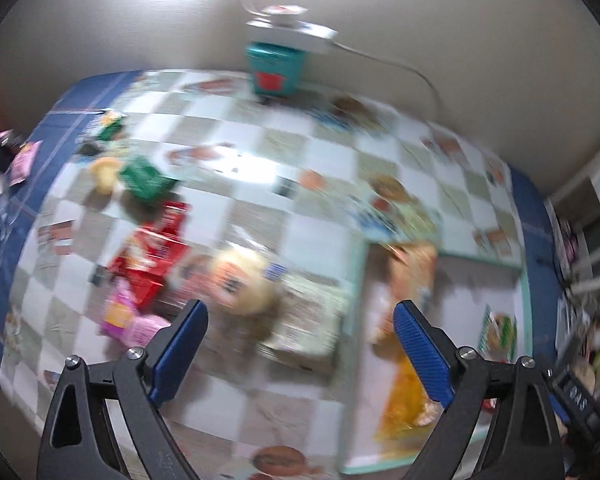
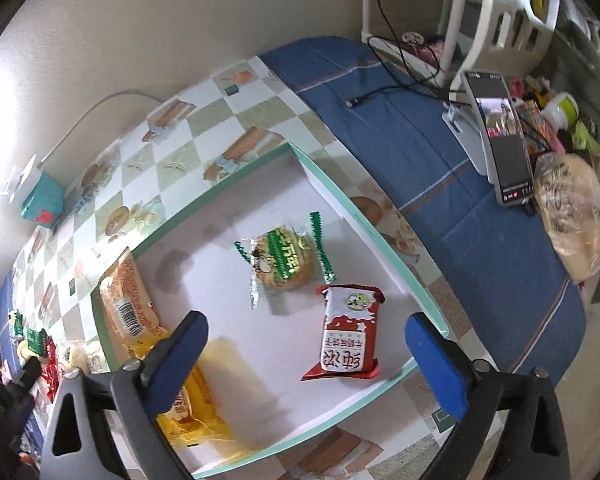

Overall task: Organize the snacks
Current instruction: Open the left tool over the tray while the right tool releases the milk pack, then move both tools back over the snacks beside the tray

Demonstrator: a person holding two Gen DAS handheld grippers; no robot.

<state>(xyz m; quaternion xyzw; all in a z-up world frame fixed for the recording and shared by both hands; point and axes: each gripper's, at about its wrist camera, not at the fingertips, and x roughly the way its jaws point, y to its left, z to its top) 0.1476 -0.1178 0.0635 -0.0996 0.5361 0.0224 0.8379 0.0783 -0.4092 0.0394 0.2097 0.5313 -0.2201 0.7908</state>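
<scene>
The surface (image 2: 440, 168) is wide, with a blue cloth and a checked plastic sheet printed with biscuits laid over most of it. On the sheet lies a shallow white tray (image 2: 364, 216) with a green rim, and the sorted snacks are inside it: a long orange packet (image 2: 130, 300) against the left wall, a yellow packet (image 2: 188, 408) nearer along that same side, a round biscuit in green wrapping (image 2: 284, 260) in the middle, and a red packet (image 2: 350, 332) just near of it. The unsorted heap sits left of the tray on the checks: red packets (image 1: 152, 256), a pink one (image 1: 128, 316), green ones (image 1: 144, 178) farther off, and a round pale bun (image 1: 244, 280) nearest the tray.

The right tool (image 2: 307, 346) hangs above the tray with its jaws spread wide and nothing between them. The left tool (image 1: 300, 336), in a blurred view, is also wide open and empty, over the strip between heap and tray.

To my eye the next pick should be the bun or a red packet: come down straight, close across the narrow width, then set it in the tray's bare far corner so nothing overlaps
</scene>
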